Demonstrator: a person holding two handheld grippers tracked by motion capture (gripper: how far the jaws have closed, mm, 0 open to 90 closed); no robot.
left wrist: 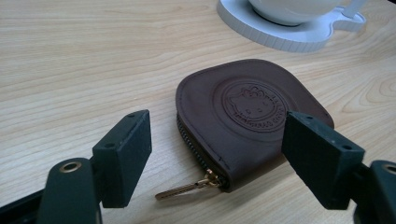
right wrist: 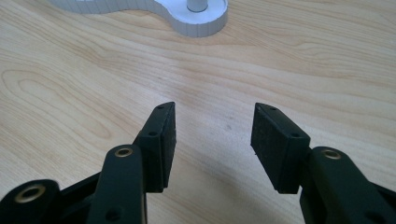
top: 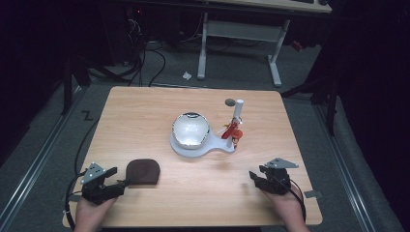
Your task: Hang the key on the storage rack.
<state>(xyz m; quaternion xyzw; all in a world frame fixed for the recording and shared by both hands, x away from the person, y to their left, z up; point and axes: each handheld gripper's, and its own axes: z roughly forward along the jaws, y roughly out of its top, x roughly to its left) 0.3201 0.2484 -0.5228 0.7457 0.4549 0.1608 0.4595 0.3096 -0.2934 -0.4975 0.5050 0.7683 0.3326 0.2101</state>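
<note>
Your left gripper (top: 117, 184) rests low near the table's (top: 145, 101) near-left corner, held level and aimed toward the table's middle. Its jaws stand wide apart around the near end of the brown zip coin pouch (left wrist: 243, 116); the pads are clear of it. The pouch lies flat on the table, zipper pull (left wrist: 187, 189) toward you, just in front of the white stand (top: 193, 147) at the table's middle. Your right gripper (top: 255, 178) sits low near the near-right corner, jaws parted, with bare wood between them.
</note>
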